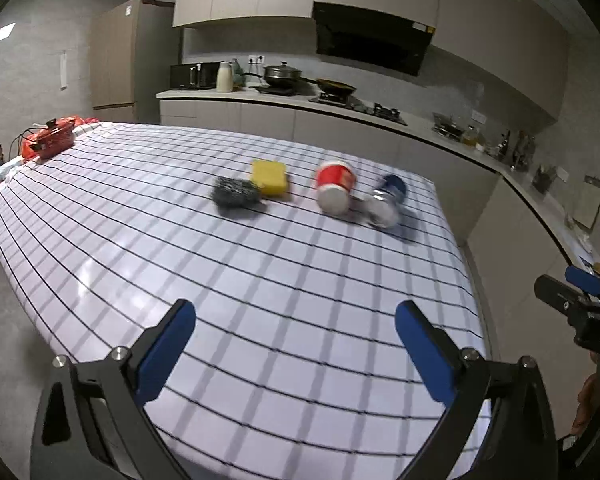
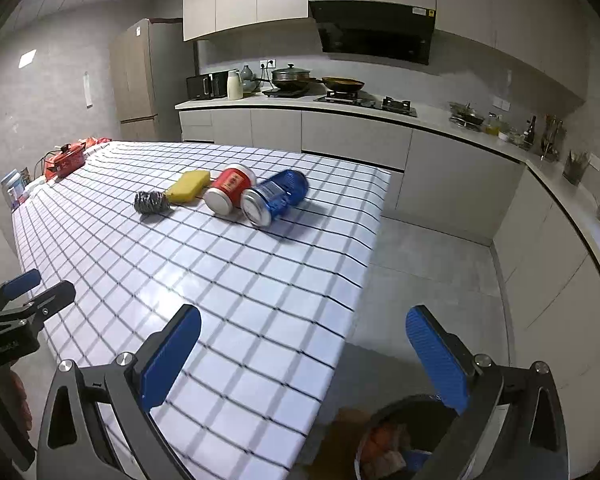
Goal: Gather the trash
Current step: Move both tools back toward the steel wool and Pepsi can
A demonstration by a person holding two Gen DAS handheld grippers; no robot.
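- Counter (image 2: 220, 280) under checked cloth; row across its far part: steel scourer (image 2: 151, 202), yellow sponge (image 2: 188, 187), red cup (image 2: 230, 189) on its side, blue can (image 2: 275, 196) on its side, cup and can touching.
- Nothing between either tongs and the row.
- Left tongs (image 1: 295, 350) apart, empty, above near counter edge.
- Right tongs (image 2: 304, 356) apart, empty, over counter corner; bin (image 2: 396, 440) on the floor below, holding scraps.
- Red pot (image 2: 66, 159) at far end.
- Can and cup label text unreadable.

Red pot (image 1: 54, 137) far left on checked tablecloth (image 1: 180, 264); fridge (image 2: 140, 76) upper left; range hood (image 2: 374, 30) top centre; wok (image 2: 343, 83) on hob.
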